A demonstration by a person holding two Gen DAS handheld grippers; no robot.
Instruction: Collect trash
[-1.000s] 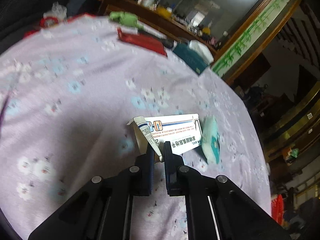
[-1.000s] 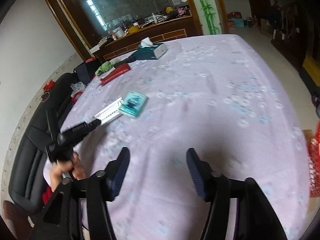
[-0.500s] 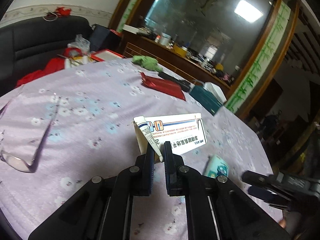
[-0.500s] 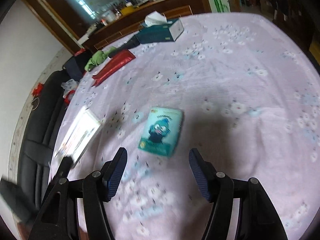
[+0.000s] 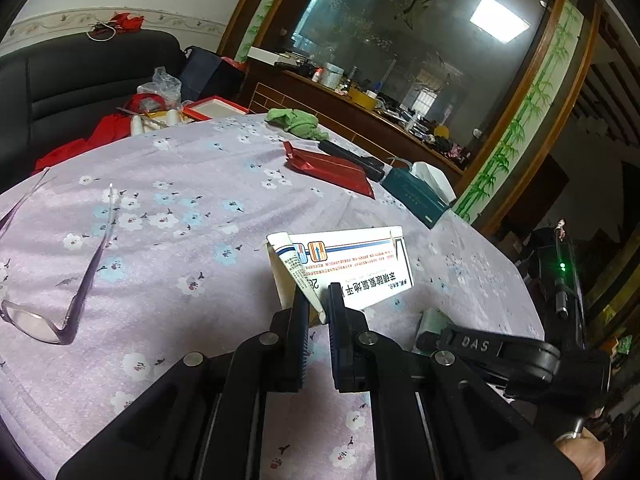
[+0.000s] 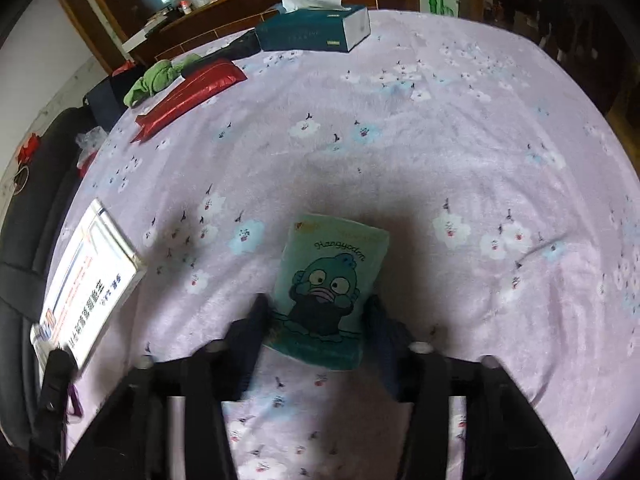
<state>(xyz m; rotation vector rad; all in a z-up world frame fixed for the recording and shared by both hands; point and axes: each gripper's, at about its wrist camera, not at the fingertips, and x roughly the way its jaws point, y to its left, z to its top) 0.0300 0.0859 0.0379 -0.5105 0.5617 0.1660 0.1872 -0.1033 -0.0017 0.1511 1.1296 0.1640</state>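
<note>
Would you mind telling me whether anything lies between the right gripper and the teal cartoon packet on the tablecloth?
Nothing visible does. The right gripper already straddles the teal cartoon packet, one finger on each side, with only bare tablecloth around it. The white medicine box in the left gripper sits well off to the side.
</note>
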